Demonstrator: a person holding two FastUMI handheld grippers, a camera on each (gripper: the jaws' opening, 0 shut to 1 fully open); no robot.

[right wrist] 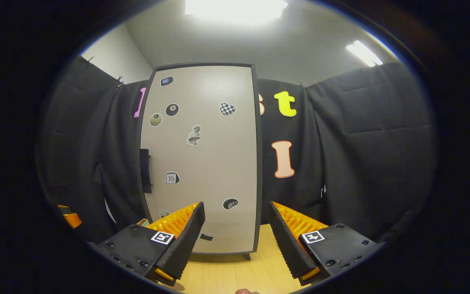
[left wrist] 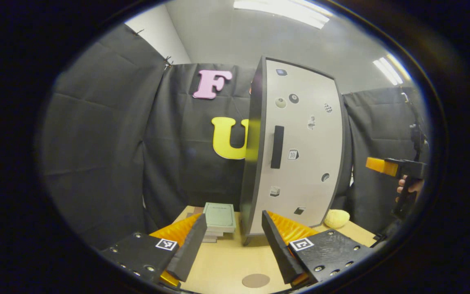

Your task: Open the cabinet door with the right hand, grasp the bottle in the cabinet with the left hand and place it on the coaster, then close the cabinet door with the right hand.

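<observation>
A: Cabinet door [right wrist: 200, 159] is closed; the dark handle [right wrist: 145, 170] sits on its left edge, mid-height. The bottle is behind it, unseen.

B: Right gripper [right wrist: 235, 237]?

A: Jaws wide apart, empty, low before the door, right of the handle. Best to hook the handle squarely and swing outward.

B: Left gripper [left wrist: 233, 241]?

A: Spread open, holding nothing, above the coaster [left wrist: 256, 280], front of the cabinet.

A calendar sticker [right wrist: 172, 177] on the cabinet door [right wrist: 214, 163] reads 10
</observation>
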